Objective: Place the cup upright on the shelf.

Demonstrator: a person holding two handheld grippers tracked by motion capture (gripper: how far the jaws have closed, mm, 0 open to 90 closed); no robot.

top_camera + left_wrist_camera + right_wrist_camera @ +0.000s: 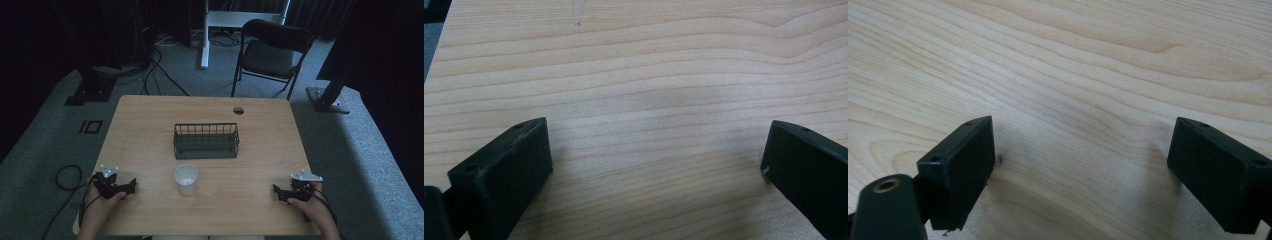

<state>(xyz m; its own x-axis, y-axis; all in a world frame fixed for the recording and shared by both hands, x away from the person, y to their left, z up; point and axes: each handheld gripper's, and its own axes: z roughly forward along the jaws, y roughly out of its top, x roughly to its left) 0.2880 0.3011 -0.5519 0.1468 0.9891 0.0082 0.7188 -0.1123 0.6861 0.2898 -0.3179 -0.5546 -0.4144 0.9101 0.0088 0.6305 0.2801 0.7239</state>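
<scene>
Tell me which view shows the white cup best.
The high view: the white cup stands upright on the table, just in front of the wire basket, with its whole rim visible. Both gripper views show bare tabletop between open jaws, no cup.

folding chair (272,50) beyond the table (150,125) — cables (155,70) on carpet

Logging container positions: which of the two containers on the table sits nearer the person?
The white cup, standing open-topped between the two grippers; the dark wire basket sits farther back, mid-table.
</scene>
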